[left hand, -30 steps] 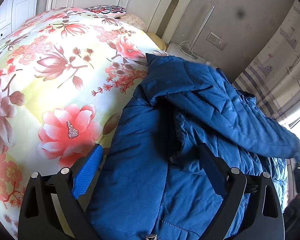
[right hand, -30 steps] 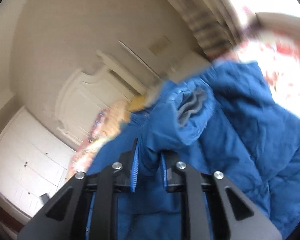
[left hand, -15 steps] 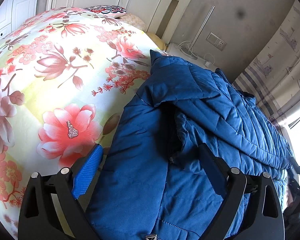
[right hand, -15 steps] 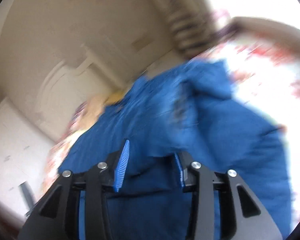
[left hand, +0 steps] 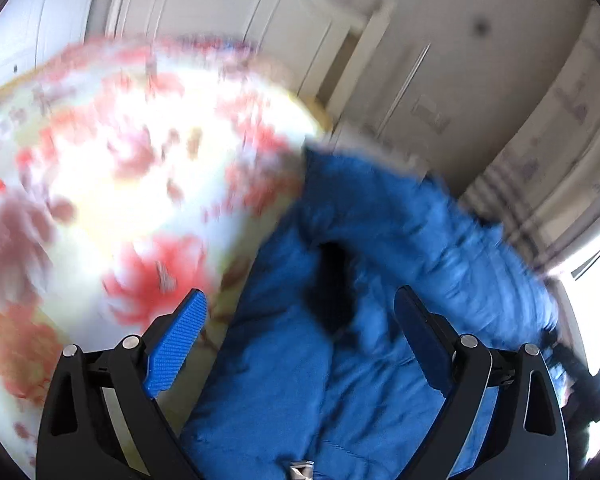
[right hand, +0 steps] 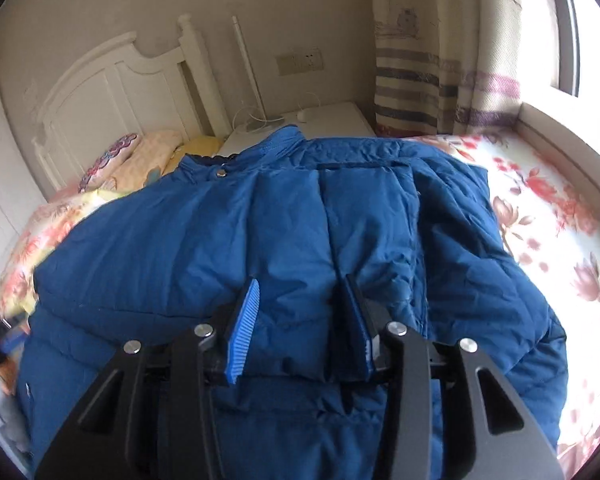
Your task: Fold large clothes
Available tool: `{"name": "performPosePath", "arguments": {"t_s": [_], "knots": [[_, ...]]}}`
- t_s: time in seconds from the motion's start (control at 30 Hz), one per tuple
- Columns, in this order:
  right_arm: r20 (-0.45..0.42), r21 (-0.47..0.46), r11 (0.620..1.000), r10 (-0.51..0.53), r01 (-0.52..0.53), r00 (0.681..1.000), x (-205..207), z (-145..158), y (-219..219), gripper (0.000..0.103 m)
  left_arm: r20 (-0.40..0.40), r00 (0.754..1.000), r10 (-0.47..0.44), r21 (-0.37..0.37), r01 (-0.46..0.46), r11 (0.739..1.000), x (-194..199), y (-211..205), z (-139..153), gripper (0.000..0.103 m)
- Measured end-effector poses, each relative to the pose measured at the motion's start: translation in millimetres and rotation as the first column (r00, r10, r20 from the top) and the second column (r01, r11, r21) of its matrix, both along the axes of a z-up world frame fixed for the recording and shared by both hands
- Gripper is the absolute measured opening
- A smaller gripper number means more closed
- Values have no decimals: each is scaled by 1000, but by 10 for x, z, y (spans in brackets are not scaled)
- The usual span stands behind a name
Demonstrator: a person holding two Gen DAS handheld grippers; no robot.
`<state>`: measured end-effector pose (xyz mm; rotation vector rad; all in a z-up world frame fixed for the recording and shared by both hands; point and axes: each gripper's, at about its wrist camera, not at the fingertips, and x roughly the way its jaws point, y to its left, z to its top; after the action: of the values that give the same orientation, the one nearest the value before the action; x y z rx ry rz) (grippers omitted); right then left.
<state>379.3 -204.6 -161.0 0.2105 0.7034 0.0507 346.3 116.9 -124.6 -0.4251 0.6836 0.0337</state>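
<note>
A large blue padded jacket (right hand: 284,240) lies on a bed with a floral quilt (right hand: 548,200), collar toward the headboard, one sleeve folded across its front. My right gripper (right hand: 300,312) is open just above the folded sleeve, holding nothing. In the blurred left wrist view the jacket (left hand: 380,280) fills the lower right. My left gripper (left hand: 300,332) is wide open and empty over the jacket's left edge, where it meets the quilt (left hand: 100,180).
A white headboard (right hand: 120,92) and pillows (right hand: 140,156) stand at the far end. A white nightstand (right hand: 324,120) with a lamp and cable sits beside the bed. Striped curtains (right hand: 420,60) and a window sill (right hand: 572,136) run along the right.
My right gripper let go of the sleeve, laid it across the jacket and opened. My left gripper is now moving fast, blurring its view; it stays open.
</note>
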Motion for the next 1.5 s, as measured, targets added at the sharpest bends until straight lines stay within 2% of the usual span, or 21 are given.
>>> {"name": "performPosePath", "arguments": {"t_s": [0.07, 0.13, 0.17, 0.23, 0.33, 0.43, 0.47, 0.57, 0.67, 0.77, 0.83, 0.87, 0.97, 1.03, 1.13, 1.2, 1.27, 1.33, 1.37, 1.47, 1.5], "knots": [[13, 19, 1000, 24, -25, 1000, -38, -25, -16, 47, 47, 998, -48, -5, 49, 999, 11, -116, 224, 90], [21, 70, 997, 35, -37, 999, -62, -28, -72, 49, 49, 992, -112, 1, 112, 994, 121, -299, 390, 90], [29, 101, 994, 37, -40, 999, -56, -33, -108, 50, 38, 987, -157, 28, 156, 987, 228, -468, 474, 91], [43, 126, 991, 35, -40, 998, -72, -31, -137, 50, 27, 977, -209, 78, 207, 975, 382, -714, 530, 91], [84, 129, 991, 20, -31, 996, -117, 37, -146, 50, -32, 966, -257, 160, 259, 953, 658, -1045, 401, 91], [156, 171, 985, -6, -21, 988, -241, 96, -242, 50, -185, 958, -218, 205, 255, 945, 964, -1119, -40, 91], [170, 195, 981, -18, -16, 985, -268, 102, -295, 50, -193, 955, -224, 219, 264, 939, 994, -1126, -178, 92], [170, 219, 976, -26, -12, 985, -270, 107, -339, 51, -190, 956, -223, 245, 266, 932, 924, -1170, -88, 92], [163, 205, 978, -13, -21, 987, -240, 108, -305, 51, -89, 965, -246, 145, 257, 955, 832, -1091, 220, 92], [162, 207, 978, -11, -23, 987, -224, 103, -306, 51, -53, 972, -230, 203, 236, 950, 985, -1117, 386, 93], [163, 211, 977, -11, -24, 987, -222, 97, -304, 51, -112, 971, -211, 208, 230, 951, 1250, -1080, 290, 93], [162, 211, 977, -11, -24, 987, -221, 97, -301, 51, -170, 967, -189, 193, 220, 956, 1419, -1019, 158, 93], [162, 211, 977, -8, -27, 987, -212, 91, -293, 51, -289, 943, -165, 206, 229, 951, 1731, -964, -130, 93], [162, 209, 978, -7, -27, 987, -209, 87, -292, 52, -304, 939, -159, 231, 235, 944, 1726, -1044, -48, 93], [158, 211, 977, -5, -28, 987, -204, 79, -289, 52, -231, 950, -211, 196, 258, 946, 1659, -1144, 195, 93], [154, 205, 978, 0, -31, 988, -192, 75, -277, 52, -194, 958, -211, 253, 256, 933, 1709, -1238, 322, 93], [152, 204, 978, 1, -32, 988, -185, 71, -268, 52, -224, 954, -199, 294, 260, 920, 1884, -1334, 244, 93], [153, 208, 978, 1, -33, 988, -185, 67, -277, 52, -313, 933, -176, 277, 267, 923, 2064, -1343, 12, 95], [153, 208, 977, 1, -33, 988, -184, 68, -280, 52, -345, 923, -169, 264, 268, 927, 2135, -1331, -156, 99], [152, 208, 978, 3, -35, 988, -181, 65, -278, 52, -322, 931, -172, 291, 271, 918, 2112, -1366, -174, 98], [154, 210, 977, 3, -36, 988, -183, 66, -278, 52, -303, 938, -171, 286, 261, 922, 2066, -1342, -129, 98]]}}
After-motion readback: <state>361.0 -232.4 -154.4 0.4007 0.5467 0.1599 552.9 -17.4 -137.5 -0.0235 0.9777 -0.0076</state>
